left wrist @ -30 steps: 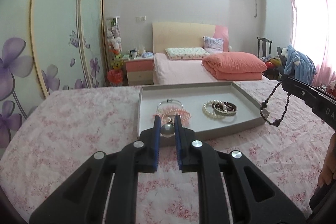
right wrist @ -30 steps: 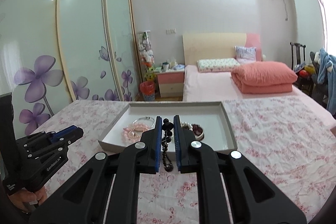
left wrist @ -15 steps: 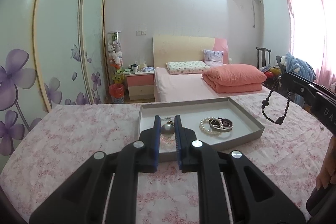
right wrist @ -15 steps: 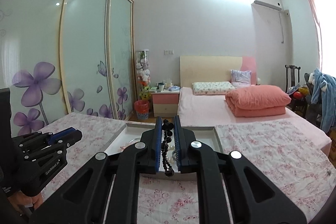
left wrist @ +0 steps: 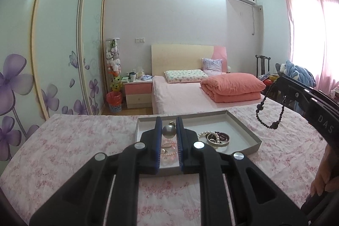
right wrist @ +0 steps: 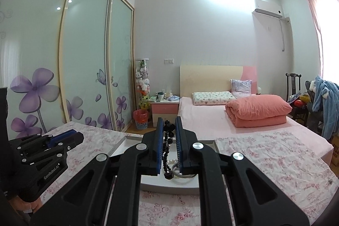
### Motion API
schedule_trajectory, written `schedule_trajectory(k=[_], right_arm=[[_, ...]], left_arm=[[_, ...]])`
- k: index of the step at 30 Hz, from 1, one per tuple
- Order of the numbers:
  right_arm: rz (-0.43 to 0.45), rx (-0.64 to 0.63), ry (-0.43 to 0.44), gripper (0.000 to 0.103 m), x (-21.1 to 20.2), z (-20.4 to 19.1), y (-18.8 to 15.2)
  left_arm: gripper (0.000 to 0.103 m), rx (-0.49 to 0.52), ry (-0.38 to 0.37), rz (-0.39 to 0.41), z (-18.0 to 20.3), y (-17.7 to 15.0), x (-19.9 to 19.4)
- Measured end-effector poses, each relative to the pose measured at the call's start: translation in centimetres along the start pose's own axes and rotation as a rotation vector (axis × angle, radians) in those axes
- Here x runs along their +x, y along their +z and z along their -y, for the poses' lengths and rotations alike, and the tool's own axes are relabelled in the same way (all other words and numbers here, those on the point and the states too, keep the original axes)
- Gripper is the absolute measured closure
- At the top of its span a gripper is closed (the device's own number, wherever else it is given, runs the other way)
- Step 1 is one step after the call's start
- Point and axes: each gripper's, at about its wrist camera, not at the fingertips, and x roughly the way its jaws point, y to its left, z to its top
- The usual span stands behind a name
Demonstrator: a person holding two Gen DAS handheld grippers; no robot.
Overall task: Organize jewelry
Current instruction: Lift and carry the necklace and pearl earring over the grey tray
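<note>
From your left wrist camera, your left gripper [left wrist: 168, 127] has its blue pads [left wrist: 157, 130] closed narrowly on a large grey pearl pendant [left wrist: 168, 130], pinched near the fingertips and held above the near-left part of the grey tray [left wrist: 252, 137]; straight below the pendant, between the fingers, a pink bead bracelet [left wrist: 168, 150] lies on the tray floor; to the right of it in the tray sit a white pearl bracelet [left wrist: 203, 134] and a gold bangle [left wrist: 218, 139] touching one another, with a dark bead string inside the bangle; the tray rests on a pink floral bedspread [left wrist: 74, 141]; at the right edge your right gripper [left wrist: 284, 83] comes in from the side with a dark bead bracelet [left wrist: 269, 111] hanging from it as a loop, off the tray's right rim and clear of the cloth; beyond stand a bed with a folded coral quilt [left wrist: 233, 86] and a bedside table [left wrist: 138, 92].

From your right wrist camera, the right gripper [right wrist: 169, 133] is nearly shut on the dark bead bracelet [right wrist: 167, 154], which is caught high between the pads and dangles down through the gap; behind it, partly hidden by the fingers, is the tray [right wrist: 120, 146], with pearls and the bangle [right wrist: 182, 172] showing under the bracelet's lower end; your left gripper [right wrist: 70, 137] sits at the left over the bedspread [right wrist: 264, 154], apart from the tray; whether its jaws are closed cannot be told here.
</note>
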Motion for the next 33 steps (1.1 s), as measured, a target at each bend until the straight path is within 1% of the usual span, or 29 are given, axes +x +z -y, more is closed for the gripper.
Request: schedule_trajectory(k=[4,18,24,33], right_arm=[[0.0,0.001,-0.001,0.091,0.3,0.0,0.1],[-0.019,0.016,-0.01,0.091,3.3,0.5,0.2],[-0.035,0.005,-0.012,0.091,5.8,0.3,0.2],[-0.109,0.018,-0.01,0.091,11.1,0.3,-1.1]], left_arm=[[0.089,-0.005,0.0,0.0,0.0,0.5,0.8],[0.089,-0.02,-0.016,-0.046,0.0,1.1,5.3],[0.089,-0.02,-0.024,-0.061,0.2,1.4,8.0],[0.089,-0.041,-0.027,-0.113,0.3,0.6,12.6]])
